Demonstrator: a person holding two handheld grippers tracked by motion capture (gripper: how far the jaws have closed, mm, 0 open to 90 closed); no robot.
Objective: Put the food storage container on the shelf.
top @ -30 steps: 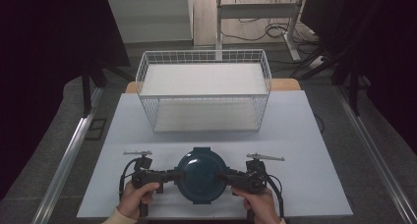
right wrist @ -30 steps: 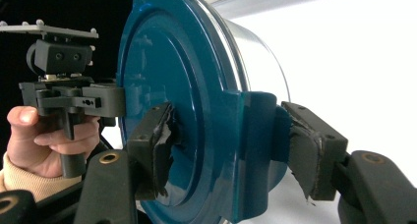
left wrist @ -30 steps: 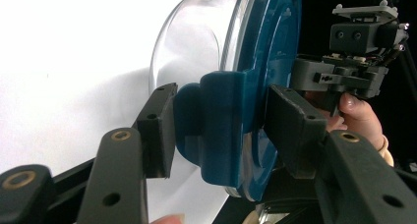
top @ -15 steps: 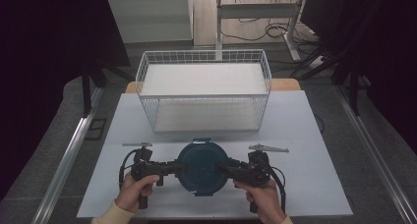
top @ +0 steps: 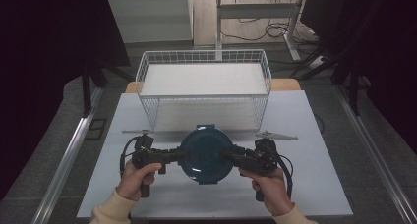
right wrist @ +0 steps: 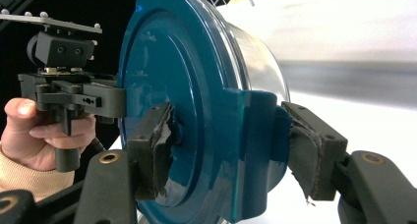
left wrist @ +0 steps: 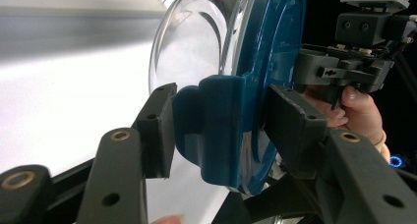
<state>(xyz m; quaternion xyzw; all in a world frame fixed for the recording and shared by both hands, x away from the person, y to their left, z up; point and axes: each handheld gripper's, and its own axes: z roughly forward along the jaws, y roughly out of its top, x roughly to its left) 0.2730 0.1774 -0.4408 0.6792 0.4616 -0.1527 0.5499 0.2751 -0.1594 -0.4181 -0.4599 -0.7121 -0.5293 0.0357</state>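
Note:
A round clear container with a dark teal lid hangs just above the white table, in front of the wire basket. My left gripper is shut on the lid's left clip tab, one jaw on each face. My right gripper is shut on the opposite tab. In the right gripper view the lid faces left and the clear bowl faces right. A hand holds each gripper's handle.
A white wire basket with a white liner stands at the back middle of the table, close behind the container. Metal table rails run along both sides. Desk legs and cables lie on the floor beyond.
Both grippers have carried the container away from the person, toward the basket, keeping their hold on its two tabs.

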